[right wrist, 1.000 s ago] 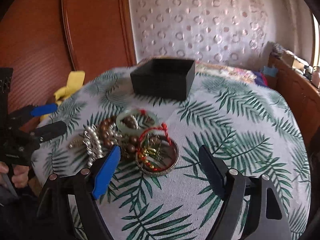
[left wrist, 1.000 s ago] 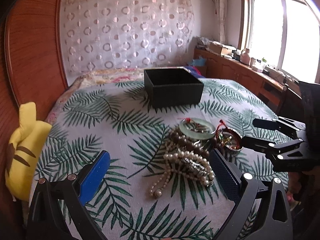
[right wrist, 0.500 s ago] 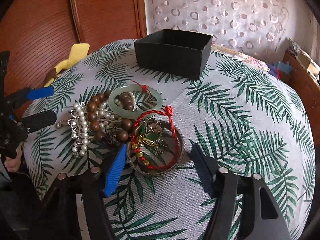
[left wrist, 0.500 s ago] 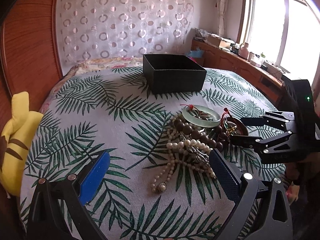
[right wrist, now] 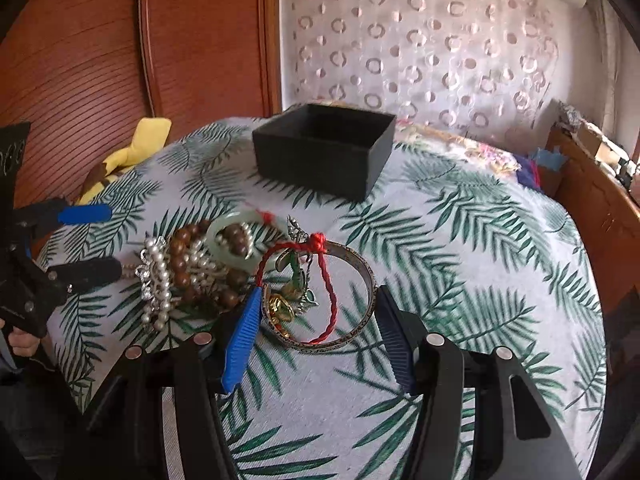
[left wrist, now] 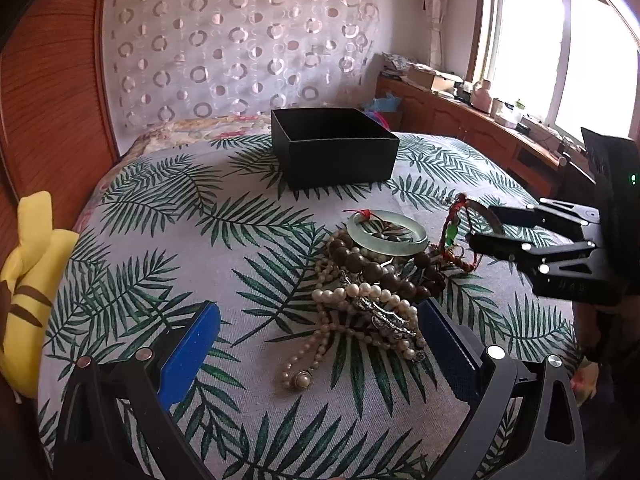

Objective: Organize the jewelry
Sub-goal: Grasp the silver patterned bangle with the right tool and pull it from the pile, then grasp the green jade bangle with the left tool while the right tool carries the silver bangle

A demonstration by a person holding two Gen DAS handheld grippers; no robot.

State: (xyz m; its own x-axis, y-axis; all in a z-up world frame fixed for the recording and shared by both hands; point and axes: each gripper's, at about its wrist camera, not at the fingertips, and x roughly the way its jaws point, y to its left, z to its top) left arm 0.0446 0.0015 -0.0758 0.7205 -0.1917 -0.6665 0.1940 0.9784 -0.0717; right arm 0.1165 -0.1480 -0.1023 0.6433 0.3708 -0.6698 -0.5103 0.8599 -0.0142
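Note:
A heap of jewelry lies on the leaf-print cloth: a pearl necklace point(left wrist: 360, 300), brown wooden beads point(left wrist: 360, 264) and a pale jade bangle point(left wrist: 386, 236). My right gripper point(right wrist: 316, 312) is shut on a metal bangle point(right wrist: 362, 268) with a red cord point(right wrist: 328, 280) and charms, tilting it up off the cloth; it also shows in the left wrist view point(left wrist: 478, 222). My left gripper point(left wrist: 316, 336) is open, its jaws on either side of the pearls' near end, above the cloth. An open black box point(left wrist: 334, 146) stands behind the heap.
A yellow plush toy point(left wrist: 24, 288) lies at the left edge by the wooden headboard point(left wrist: 52, 80). A wooden cabinet with clutter point(left wrist: 460, 108) runs under the window on the right. The cloth drops away at the near and right edges.
My right gripper has closed in on the metal bangle and tipped it up. My left gripper has stayed open near the pearls, shifting slightly.

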